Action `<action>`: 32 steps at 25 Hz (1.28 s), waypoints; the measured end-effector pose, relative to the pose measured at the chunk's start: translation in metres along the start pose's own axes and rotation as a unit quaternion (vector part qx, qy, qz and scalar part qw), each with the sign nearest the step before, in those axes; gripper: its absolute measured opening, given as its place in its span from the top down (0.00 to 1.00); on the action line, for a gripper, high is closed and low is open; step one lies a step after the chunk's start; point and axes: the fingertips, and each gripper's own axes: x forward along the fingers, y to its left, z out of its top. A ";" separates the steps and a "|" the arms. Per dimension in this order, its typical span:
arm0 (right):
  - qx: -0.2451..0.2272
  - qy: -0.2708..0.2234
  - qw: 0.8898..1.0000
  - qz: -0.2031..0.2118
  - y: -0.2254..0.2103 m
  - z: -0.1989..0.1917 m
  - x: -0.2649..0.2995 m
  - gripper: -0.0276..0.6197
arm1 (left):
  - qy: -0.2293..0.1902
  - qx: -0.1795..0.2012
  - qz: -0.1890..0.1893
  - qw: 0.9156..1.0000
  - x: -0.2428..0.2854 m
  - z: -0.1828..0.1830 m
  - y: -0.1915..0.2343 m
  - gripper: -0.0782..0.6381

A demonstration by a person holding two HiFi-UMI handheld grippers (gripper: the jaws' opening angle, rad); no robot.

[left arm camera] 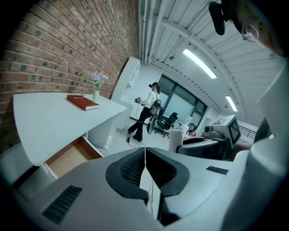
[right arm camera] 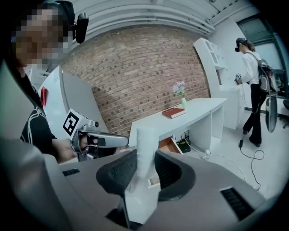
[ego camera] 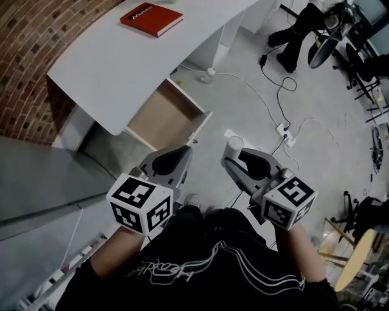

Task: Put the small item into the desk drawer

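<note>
A small white cylinder point(ego camera: 234, 146) stands upright between the pads of my right gripper point(ego camera: 233, 159), which is shut on it. In the right gripper view the cylinder point(right arm camera: 145, 151) fills the gap between the black pads. My left gripper point(ego camera: 185, 152) hangs beside it on the left, shut, with nothing in it; its pads meet in the left gripper view point(left arm camera: 144, 154). The white desk point(ego camera: 121, 67) lies ahead. Its wooden drawer point(ego camera: 165, 115) is pulled open and looks empty. Both grippers hang over the floor, short of the drawer's front.
A red book point(ego camera: 151, 18) lies on the desk top, and a vase of flowers point(left arm camera: 96, 85) stands behind it. A brick wall point(ego camera: 36, 42) runs along the left. Cables and a power strip point(ego camera: 283, 130) lie on the floor to the right. A person point(left arm camera: 146, 110) stands far off.
</note>
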 end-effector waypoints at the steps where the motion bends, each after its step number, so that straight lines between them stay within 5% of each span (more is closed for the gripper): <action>1: -0.007 0.005 1.000 0.006 -0.002 0.001 0.011 0.74 | -0.005 -0.004 0.007 1.000 -0.001 0.000 0.008 0.86; 11: -0.104 0.075 0.989 0.067 -0.023 0.012 0.127 0.74 | -0.038 -0.026 0.102 0.994 -0.015 -0.008 0.074 0.86; 16: -0.111 0.123 0.982 0.092 -0.045 0.002 0.193 0.74 | -0.037 -0.060 0.137 0.988 -0.005 -0.013 0.110 0.86; 32: -0.175 0.261 0.938 0.144 -0.106 -0.079 0.364 0.74 | -0.034 -0.170 0.240 0.955 0.031 -0.064 0.218 0.86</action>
